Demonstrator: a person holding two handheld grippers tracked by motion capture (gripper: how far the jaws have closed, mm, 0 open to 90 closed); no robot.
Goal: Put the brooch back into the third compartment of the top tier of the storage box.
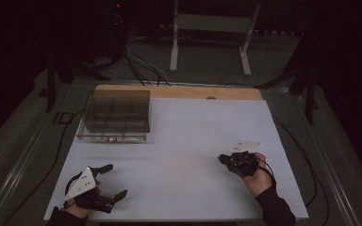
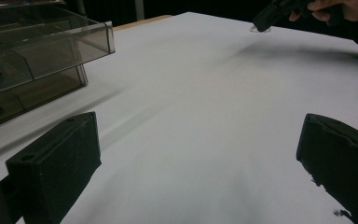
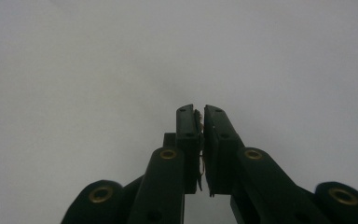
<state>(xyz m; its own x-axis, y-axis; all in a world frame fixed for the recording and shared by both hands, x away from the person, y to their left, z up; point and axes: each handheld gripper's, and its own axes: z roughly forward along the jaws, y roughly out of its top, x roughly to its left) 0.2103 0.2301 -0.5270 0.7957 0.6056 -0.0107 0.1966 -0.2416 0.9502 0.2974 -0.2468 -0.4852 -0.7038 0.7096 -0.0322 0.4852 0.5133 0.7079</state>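
Two claws are over the white counter (image 1: 188, 141), one in each hand of the person. The left claw (image 1: 114, 180) is at the near left corner of the counter, and its jaws are spread wide with nothing between them; in the left gripper view the two black jaws stand far apart at the bottom corners, with bare white surface between. The grey three-cornered plate on top of it faces up. The right claw (image 3: 201, 116) is at the near right part of the counter, held in the right hand (image 1: 259, 176), and points toward the middle of the counter. Its jaws are pressed together, and in the right gripper view something very thin sits in the narrow slit between them, perhaps a small piece of wire or thread, but it is too small to tell. In the left gripper view the tip of this claw is low over the counter, and a small thin object (image 2: 260, 30) lies on the surface just under it. A clear plastic box with compartments (image 1: 115, 114) stands at the far left of the counter, well apart from both claws. Beyond the counter, a white frame (image 1: 212, 28) and some cables (image 1: 141, 66) are on the dark floor.
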